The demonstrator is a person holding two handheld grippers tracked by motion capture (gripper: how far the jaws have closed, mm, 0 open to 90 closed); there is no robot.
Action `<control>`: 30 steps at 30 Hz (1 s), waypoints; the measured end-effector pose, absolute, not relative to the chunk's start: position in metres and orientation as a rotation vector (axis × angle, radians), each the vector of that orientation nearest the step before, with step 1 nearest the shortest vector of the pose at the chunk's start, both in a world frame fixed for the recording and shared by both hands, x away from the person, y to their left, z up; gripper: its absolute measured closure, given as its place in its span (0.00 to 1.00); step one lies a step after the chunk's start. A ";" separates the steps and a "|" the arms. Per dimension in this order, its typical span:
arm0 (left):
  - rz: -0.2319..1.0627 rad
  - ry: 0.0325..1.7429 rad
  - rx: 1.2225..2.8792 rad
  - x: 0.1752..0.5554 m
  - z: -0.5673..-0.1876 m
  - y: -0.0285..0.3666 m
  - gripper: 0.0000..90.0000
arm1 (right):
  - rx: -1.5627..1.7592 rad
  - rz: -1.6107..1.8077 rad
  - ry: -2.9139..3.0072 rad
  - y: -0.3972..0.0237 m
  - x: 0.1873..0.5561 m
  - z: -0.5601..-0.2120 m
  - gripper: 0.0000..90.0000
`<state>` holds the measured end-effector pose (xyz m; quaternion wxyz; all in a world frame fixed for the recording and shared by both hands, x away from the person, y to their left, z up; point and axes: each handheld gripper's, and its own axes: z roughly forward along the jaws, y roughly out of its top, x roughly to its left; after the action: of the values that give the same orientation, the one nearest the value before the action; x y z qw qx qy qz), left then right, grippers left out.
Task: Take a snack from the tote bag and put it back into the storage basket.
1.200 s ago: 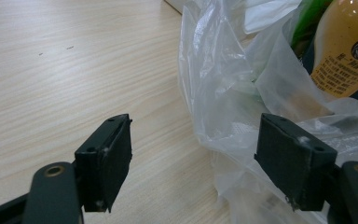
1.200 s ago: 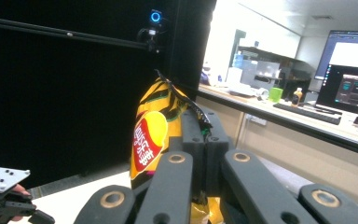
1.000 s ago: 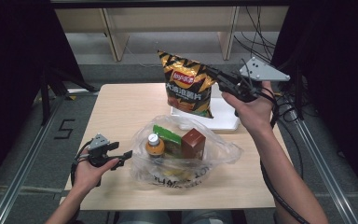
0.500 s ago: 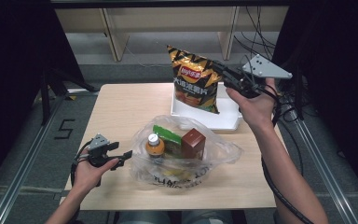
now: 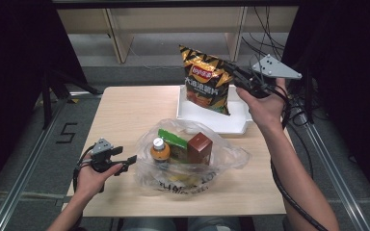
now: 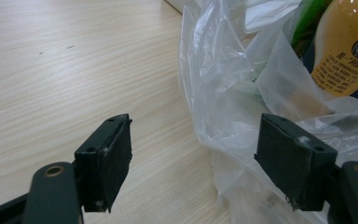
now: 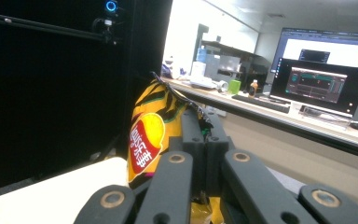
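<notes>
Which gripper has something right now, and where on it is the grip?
The right gripper holds the chip bag by its upper right edge, jaws shut on it. The left gripper holds nothing.

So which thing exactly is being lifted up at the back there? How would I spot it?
Start at the white tray on the far right part of the wooden table. Hanging just above it is the chip bag, pinched at its edge by the right gripper, fingers closed. It is gold and black with a red logo, and unlike the groceries in the clear plastic bag, it is off the table.
</notes>
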<state>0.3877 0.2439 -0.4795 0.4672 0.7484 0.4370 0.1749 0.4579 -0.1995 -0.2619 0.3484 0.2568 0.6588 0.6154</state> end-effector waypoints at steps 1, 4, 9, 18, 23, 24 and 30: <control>0.429 1.072 1.836 0.388 -0.479 0.244 0.29 | 0.664 1.595 1.711 -0.200 0.459 -0.262 1.00; 0.430 1.073 1.835 0.388 -0.479 0.244 0.29 | 0.666 1.587 1.703 -0.200 0.462 -0.262 1.00; 0.428 1.075 1.831 0.388 -0.479 0.244 0.29 | 0.685 1.579 1.713 -0.200 0.465 -0.263 1.00; 0.429 1.075 1.832 0.387 -0.479 0.244 0.29 | 0.699 1.562 1.710 -0.203 0.472 -0.264 1.00; 0.424 1.081 1.826 0.387 -0.480 0.244 0.29 | 0.698 1.547 1.717 -0.204 0.476 -0.266 1.00; 0.423 1.082 1.825 0.387 -0.480 0.244 0.29 | 0.713 1.546 1.707 -0.203 0.478 -0.266 1.00; 0.423 1.084 1.823 0.388 -0.480 0.244 0.29 | 0.724 1.531 1.714 -0.204 0.483 -0.268 1.00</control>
<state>0.3876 0.2442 -0.4799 0.4698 0.7440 0.4425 0.1727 0.4831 -0.2045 -0.2680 0.3579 0.2805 0.6643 0.5932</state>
